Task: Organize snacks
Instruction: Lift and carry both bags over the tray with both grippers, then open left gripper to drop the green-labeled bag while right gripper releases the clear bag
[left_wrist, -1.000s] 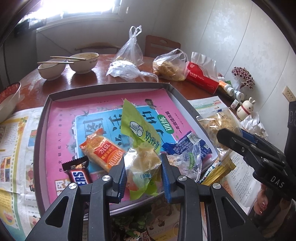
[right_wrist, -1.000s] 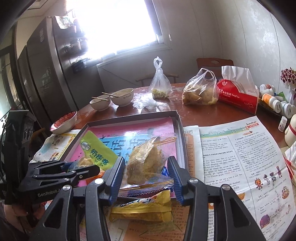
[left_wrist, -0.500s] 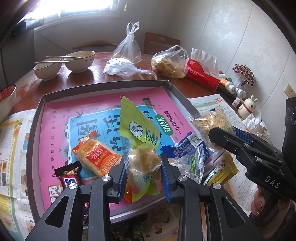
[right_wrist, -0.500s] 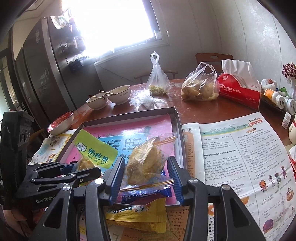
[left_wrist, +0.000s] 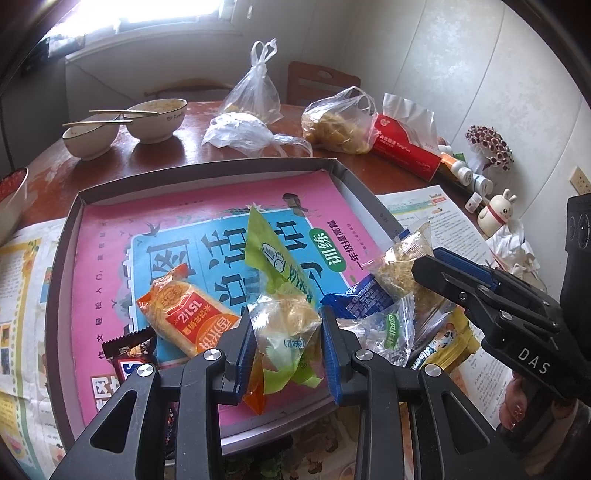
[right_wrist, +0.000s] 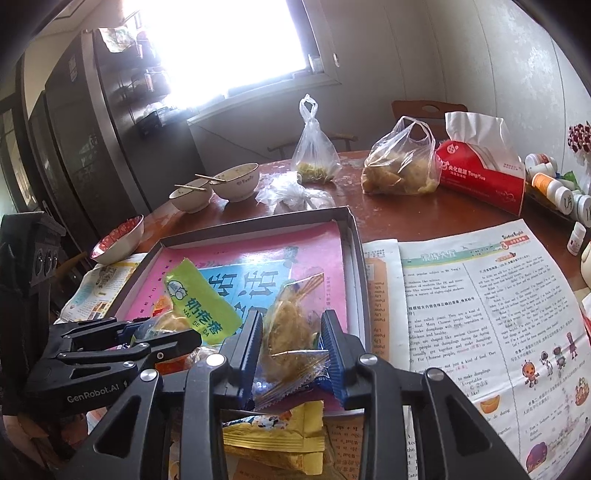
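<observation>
My left gripper (left_wrist: 288, 350) is shut on a green snack packet (left_wrist: 280, 295) and holds it above the near edge of the grey tray (left_wrist: 207, 171), which has a pink book cover inside. My right gripper (right_wrist: 291, 354) is shut on a clear packet of yellow crumbly snack (right_wrist: 291, 328), held over the tray's right near corner; it also shows in the left wrist view (left_wrist: 402, 269). In the tray lie an orange packet (left_wrist: 184, 314), a Snickers bar (left_wrist: 129, 358), a blue packet (left_wrist: 362, 299) and a clear packet (left_wrist: 384, 332). A yellow packet (right_wrist: 280, 435) lies on the newspaper below the right gripper.
Two bowls with chopsticks (left_wrist: 122, 125), plastic bags of food (left_wrist: 340, 122), a red tissue box (left_wrist: 406, 147), pill bottles (left_wrist: 465, 173) and a rabbit figure (left_wrist: 498, 214) stand behind and right of the tray. A red bowl (right_wrist: 118, 240) sits left. Newspaper (right_wrist: 480, 314) covers the table at right.
Both grippers have moved slightly forward over the tray with their packets still held. The packets lying in the tray have not moved.
</observation>
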